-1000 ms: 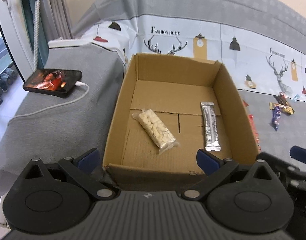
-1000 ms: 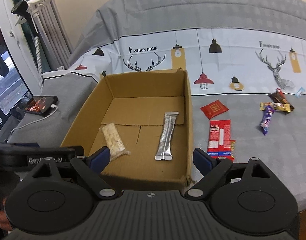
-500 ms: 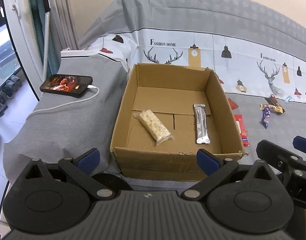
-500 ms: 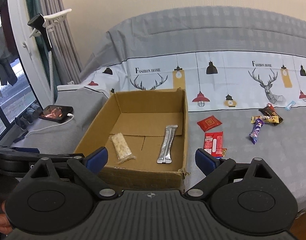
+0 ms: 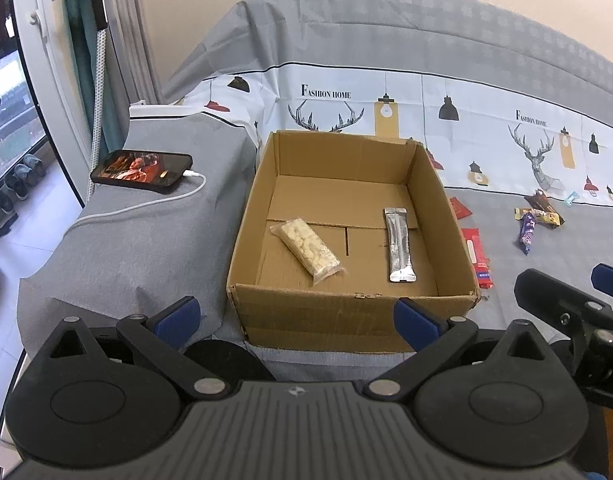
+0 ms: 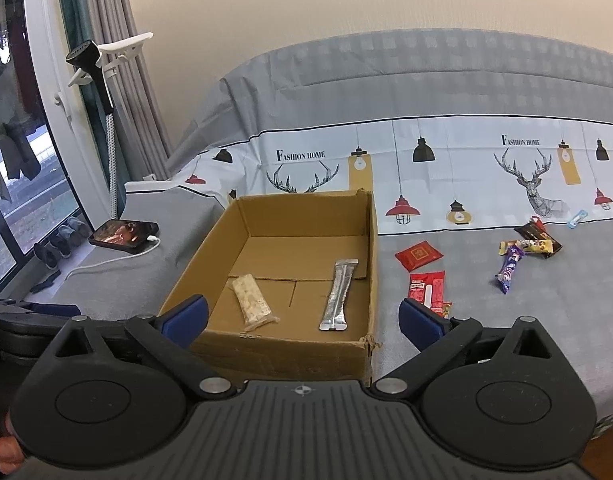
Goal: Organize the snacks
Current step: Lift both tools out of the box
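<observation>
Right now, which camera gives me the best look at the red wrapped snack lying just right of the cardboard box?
The right wrist view: the red wrapped snack lies fully exposed beside the cardboard box. In the left wrist view the box's wall hides part of it, leaving a strip showing.
</observation>
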### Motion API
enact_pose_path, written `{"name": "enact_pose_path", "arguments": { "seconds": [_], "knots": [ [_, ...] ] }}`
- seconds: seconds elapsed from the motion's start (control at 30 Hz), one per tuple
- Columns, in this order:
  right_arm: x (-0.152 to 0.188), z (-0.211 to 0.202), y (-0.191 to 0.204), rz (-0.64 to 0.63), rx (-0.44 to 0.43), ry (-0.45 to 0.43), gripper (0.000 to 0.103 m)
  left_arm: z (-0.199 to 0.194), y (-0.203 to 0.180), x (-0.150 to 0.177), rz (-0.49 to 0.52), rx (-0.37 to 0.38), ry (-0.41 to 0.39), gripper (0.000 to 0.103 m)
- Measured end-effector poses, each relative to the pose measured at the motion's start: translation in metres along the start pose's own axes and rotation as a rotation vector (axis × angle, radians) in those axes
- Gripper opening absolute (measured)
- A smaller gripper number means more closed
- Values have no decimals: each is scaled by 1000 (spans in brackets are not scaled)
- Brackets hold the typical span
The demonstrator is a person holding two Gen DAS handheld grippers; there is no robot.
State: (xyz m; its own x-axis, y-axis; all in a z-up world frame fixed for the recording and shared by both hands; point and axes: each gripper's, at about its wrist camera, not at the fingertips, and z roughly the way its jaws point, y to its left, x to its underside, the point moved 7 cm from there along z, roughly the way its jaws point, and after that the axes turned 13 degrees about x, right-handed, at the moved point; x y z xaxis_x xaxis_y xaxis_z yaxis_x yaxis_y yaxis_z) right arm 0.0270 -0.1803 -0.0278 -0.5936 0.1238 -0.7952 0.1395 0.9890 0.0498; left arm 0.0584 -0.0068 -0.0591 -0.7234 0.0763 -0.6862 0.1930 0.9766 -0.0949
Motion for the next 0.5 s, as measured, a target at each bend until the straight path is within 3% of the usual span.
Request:
{"name": "enact_pose_path", "arguments": {
  "seconds": [0.5],
  "knots": [
    [1,2,-3,13,7,13,102,-1,-5,3,9,2,10,103]
  ]
}}
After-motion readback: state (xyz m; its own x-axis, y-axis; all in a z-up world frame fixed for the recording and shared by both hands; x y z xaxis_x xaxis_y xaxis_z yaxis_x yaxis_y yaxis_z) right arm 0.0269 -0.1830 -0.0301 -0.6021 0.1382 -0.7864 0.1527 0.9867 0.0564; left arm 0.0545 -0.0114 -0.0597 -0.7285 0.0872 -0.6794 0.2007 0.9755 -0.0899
